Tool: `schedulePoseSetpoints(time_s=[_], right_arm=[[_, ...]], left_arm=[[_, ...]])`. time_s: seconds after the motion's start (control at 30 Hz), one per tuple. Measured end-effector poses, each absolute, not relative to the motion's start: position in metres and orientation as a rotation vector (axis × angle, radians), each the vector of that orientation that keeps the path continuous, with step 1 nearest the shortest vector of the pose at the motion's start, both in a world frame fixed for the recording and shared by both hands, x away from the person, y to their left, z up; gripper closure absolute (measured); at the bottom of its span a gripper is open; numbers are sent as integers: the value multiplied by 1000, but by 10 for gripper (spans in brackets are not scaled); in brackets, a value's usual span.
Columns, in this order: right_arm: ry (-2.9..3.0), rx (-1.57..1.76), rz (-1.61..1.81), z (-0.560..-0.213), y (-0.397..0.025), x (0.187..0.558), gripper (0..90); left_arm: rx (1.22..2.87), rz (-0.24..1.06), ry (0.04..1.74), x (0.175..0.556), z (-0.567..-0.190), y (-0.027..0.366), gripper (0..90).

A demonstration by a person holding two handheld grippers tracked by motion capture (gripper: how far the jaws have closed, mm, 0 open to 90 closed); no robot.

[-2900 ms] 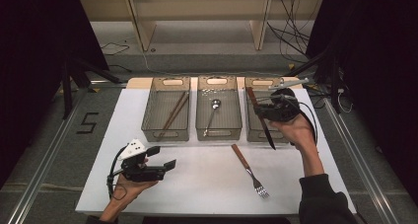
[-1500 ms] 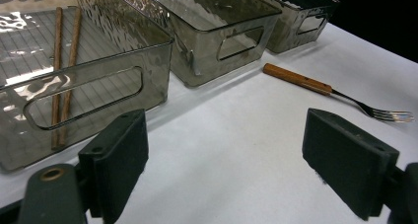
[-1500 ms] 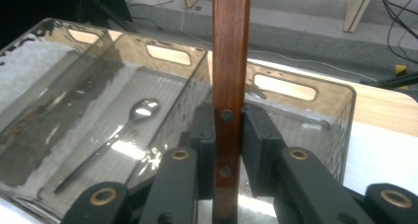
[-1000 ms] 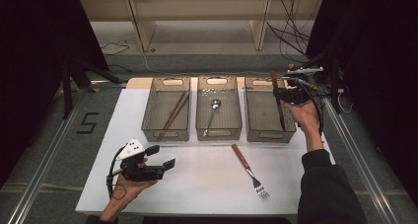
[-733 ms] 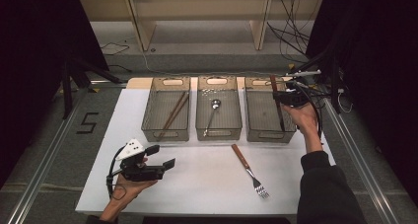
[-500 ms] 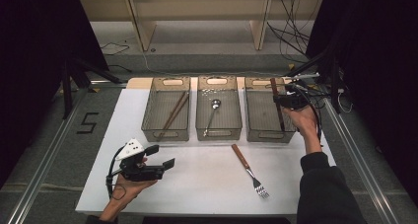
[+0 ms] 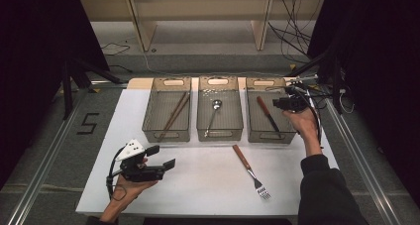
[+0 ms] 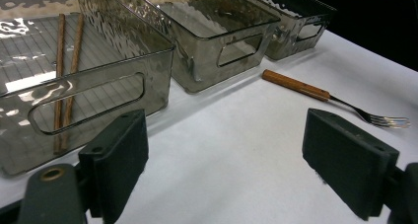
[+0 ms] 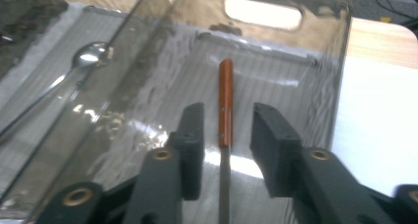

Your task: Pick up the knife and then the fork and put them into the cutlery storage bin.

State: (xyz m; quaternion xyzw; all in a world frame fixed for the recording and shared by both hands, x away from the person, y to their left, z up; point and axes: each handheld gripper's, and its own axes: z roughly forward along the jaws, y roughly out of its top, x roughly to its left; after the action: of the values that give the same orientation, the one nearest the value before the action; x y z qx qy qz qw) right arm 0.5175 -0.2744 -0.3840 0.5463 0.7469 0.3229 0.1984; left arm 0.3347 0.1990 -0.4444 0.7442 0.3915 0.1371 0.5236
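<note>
The knife (image 9: pixel 225 105) lies in the bin (image 7: pixel 292 128) nearest the surface's right edge, its wooden handle pointing toward the far edge. The right hand-held gripper (image 9: pixel 226 135) hovers above it, jaws parted on either side of the handle without touching.

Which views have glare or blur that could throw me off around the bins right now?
Right gripper view: soft overall, with bright glare on the right bin's clear walls and floor; the knife between the open jaws is still readable. Left gripper view: sharper, with rippled reflections on the left bin that distort the chopsticks; the fork is crisp. High view: evenly lit table, dark surroundings.
</note>
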Motion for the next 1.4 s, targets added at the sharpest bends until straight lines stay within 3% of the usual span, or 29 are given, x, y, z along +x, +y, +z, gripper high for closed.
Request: schedulePoseSetpoints(time_s=[0.27, 0.43, 0.7, 1.4], right_arm=[[2128, 1474, 982, -370, -261, 502, 396], [2166, 1406, 1023, -359, -249, 483, 339], [2238, 1308, 1089, -353, -228, 453, 318], [2407, 1257, 1074, -388, -198, 411, 286]], left_arm=[[1771, 341, 938, 335, -444, 201, 171], [1764, 344, 940, 335, -444, 201, 171], [1755, 352, 938, 334, -444, 201, 171], [1750, 364, 933, 333, -444, 201, 171]])
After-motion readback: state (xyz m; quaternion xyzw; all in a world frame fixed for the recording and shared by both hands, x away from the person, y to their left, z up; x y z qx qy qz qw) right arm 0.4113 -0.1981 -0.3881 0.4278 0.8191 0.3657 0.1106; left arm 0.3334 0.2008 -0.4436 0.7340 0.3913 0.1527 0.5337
